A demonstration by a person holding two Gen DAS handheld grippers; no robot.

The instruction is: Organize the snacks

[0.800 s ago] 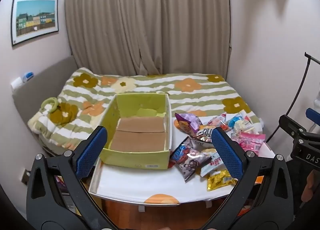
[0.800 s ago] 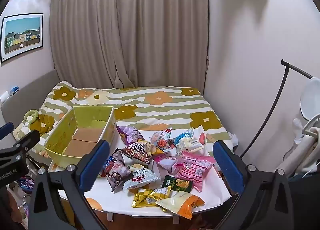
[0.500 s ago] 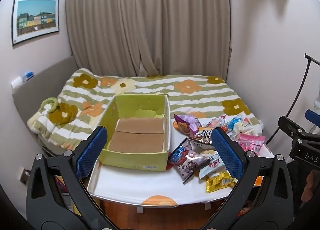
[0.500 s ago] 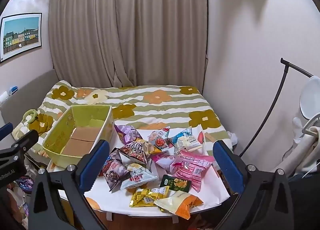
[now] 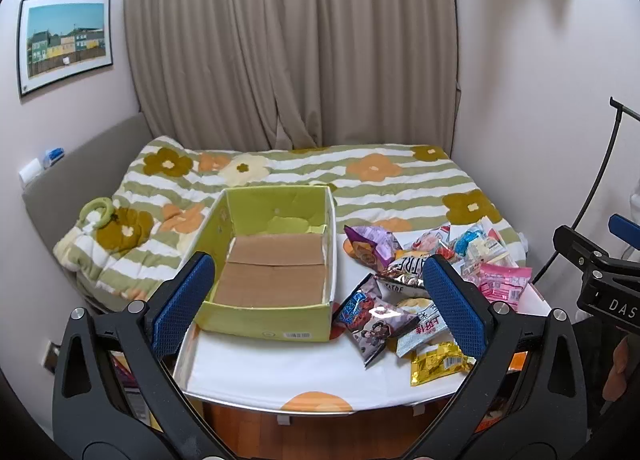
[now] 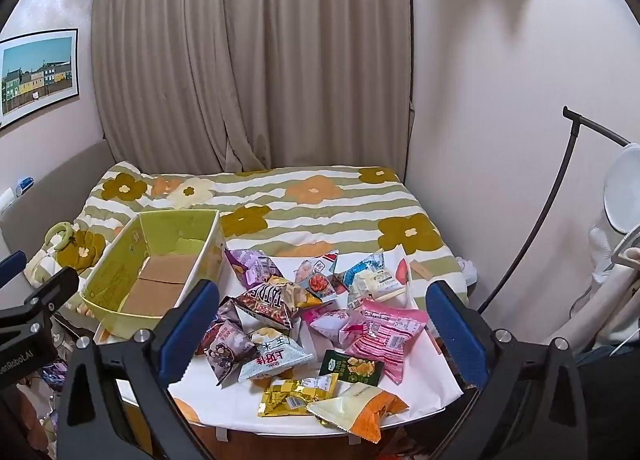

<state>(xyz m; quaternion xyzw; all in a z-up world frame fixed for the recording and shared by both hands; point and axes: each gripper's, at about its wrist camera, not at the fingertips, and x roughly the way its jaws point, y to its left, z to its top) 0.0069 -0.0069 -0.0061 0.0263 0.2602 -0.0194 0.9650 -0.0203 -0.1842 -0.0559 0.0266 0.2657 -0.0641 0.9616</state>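
The snack packets [image 6: 316,320] lie heaped on the white table [image 5: 280,372], at three o'clock from the green box [image 5: 272,260], whose cardboard floor is bare. The left gripper [image 5: 320,300] hangs wide apart over the box's near wall, holding nothing; the right gripper [image 6: 324,324] gapes likewise above the heap. Behind, at twelve o'clock, a flowered quilt [image 6: 320,200] and beige curtain [image 5: 292,44].

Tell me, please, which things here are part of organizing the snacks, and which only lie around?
For the job:
- green box, no snacks inside
- snack packets, piled beside it
- white table

Lying about:
- flowered blanket
- green ring
- framed picture
- curtain
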